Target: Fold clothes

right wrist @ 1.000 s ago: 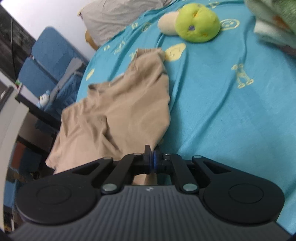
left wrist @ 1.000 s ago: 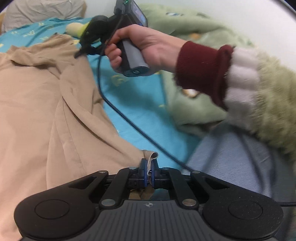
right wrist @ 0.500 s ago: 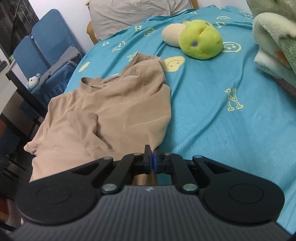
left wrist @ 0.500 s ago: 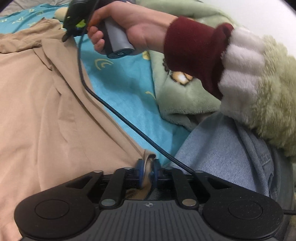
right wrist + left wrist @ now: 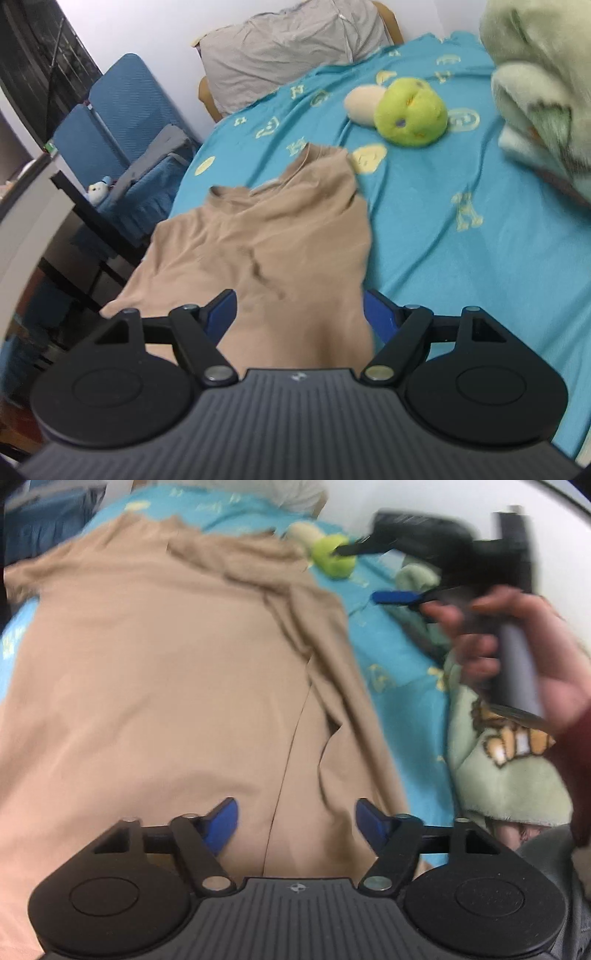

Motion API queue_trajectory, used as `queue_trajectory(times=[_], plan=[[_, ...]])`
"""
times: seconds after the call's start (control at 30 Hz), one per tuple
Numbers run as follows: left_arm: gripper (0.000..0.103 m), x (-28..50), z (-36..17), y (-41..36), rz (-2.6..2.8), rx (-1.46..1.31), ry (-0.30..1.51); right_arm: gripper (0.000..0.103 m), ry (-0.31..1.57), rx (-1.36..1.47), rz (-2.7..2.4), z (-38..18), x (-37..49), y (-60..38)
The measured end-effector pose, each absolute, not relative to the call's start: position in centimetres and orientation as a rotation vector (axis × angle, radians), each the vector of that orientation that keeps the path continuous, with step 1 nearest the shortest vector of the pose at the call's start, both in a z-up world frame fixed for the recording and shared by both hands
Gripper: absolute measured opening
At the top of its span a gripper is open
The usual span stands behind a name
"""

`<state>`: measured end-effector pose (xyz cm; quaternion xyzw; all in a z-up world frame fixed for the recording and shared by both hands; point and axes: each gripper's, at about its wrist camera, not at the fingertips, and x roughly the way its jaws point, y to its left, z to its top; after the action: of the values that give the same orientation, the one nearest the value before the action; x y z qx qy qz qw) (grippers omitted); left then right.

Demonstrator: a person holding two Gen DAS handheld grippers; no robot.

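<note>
Both tools gaping over the tan shirt (image 5: 166, 672)

Left tool (image 5: 297, 821) and right tool (image 5: 299, 314) are hovering wide open, gripping nothing, shirt spreading ahead of both.

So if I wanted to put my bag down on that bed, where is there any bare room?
The widest bare patch of blue sheet lies between the tan shirt, the green plush toy and the green blanket. The pillow end also shows some sheet. The shirt's side is covered.

Tan shirt (image 5: 280, 236) lies rumpled, seemingly face-down.
</note>
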<state>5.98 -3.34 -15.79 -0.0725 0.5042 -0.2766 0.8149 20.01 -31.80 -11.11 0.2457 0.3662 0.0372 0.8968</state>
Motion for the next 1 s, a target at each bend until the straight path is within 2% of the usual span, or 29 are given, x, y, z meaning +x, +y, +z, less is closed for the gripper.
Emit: queue_trajectory(times=[0.03,0.07,0.1,0.17,0.23,0.3,0.37,0.5,0.63,0.73,0.9,1.0], plan=[[0.060,6.0,-16.1,-3.4,-0.602,-0.161,1.093,0.078,0.758,0.524,0.079,-11.0,19.3,-31.6],[0.050,5.9,-16.2,-3.6,-0.630,-0.164,1.098,0.078,0.758,0.538,0.078,-10.9,18.6,-31.4],[0.045,5.7,-16.4,-3.8,-0.658,-0.167,1.103,0.078,0.761,0.547,0.075,-10.8,17.9,-31.3],[0.044,5.3,-16.6,-4.3,-0.694,-0.135,1.111,0.078,0.765,0.556,0.073,-10.4,16.4,-31.0],[0.032,5.1,-17.0,-4.9,-0.678,-0.074,1.116,0.078,0.749,0.542,0.082,-9.9,14.4,-30.6],[0.010,5.0,-17.2,-5.2,-0.660,-0.036,1.113,0.078,0.729,0.519,0.081,-9.4,12.3,-30.3],[0.004,5.1,-16.7,-4.9,-0.656,-0.076,1.101,0.078,0.704,0.486,0.071,-8.9,10.1,-30.0],[0.002,3.9,-14.8,-3.3,-0.616,-0.188,1.037,0.078,0.661,0.404,0.041,-8.1,7.3,-29.4],[0.001,2.2,-12.8,-1.6,-0.589,-0.370,1.052,0.078,0.641,0.368,0.001,-8.1,6.2,-29.5],[0.001,0.3,-12.4,-1.4,-0.497,-0.312,1.088,0.078,0.657,0.372,-0.009,-8.7,6.7,-29.7],[0.002,0.3,-14.9,-2.7,-0.378,-0.184,1.178,0.078,0.675,0.359,-0.006,-9.2,7.2,-29.4],[0.003,0.6,-14.6,-3.5,-0.376,-0.123,1.150,0.078,0.666,0.328,0.009,-9.0,7.0,-28.9]])
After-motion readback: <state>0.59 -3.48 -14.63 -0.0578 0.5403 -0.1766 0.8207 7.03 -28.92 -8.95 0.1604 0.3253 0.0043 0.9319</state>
